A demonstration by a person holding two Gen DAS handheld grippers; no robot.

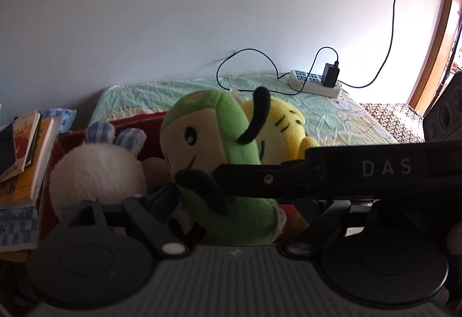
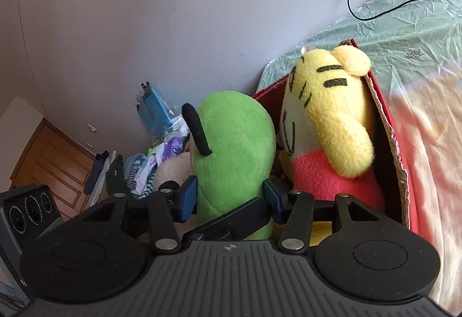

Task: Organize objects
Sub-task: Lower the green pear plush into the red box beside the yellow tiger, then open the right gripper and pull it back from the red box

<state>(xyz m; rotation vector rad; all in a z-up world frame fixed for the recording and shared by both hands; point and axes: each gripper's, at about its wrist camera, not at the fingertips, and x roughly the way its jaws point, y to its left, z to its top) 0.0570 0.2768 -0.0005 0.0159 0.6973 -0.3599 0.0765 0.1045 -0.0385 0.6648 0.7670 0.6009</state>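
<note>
Right now the red box (image 2: pixel 401 143) on the bed (image 2: pixel 404 28) is the fixed mark for everything else. A yellow tiger plush (image 2: pixel 326 103) sits upright inside the box, leaning against its torn cardboard wall. Just beside the tiger, at the box's open edge, stands the green plush toy (image 2: pixel 234 137), upright, with its black antenna sticking out sideways. Its lower end is hidden, so whether it rests in the box or hangs above it cannot be told.

The right hand-held gripper (image 2: pixel 231 198) is clamped on the green plush toy. Its two blue pads (image 2: pixel 189 198) sit against the toy's flanks, low on the body.

The left hand-held gripper (image 1: pixel 239 201) faces the toy's front. One of its blue pads lies close beside the toy's black arm. The other finger is hidden behind the black bar of the right hand-held gripper, so whether it grips cannot be told.

A white plush (image 1: pixel 98 169) with blue checked ears lies in the box on the far side from the tiger. Books (image 1: pixel 29 143) are stacked just outside the box beyond the white plush. A power strip (image 1: pixel 311 83) lies on the bed well behind the box, by the wall.
</note>
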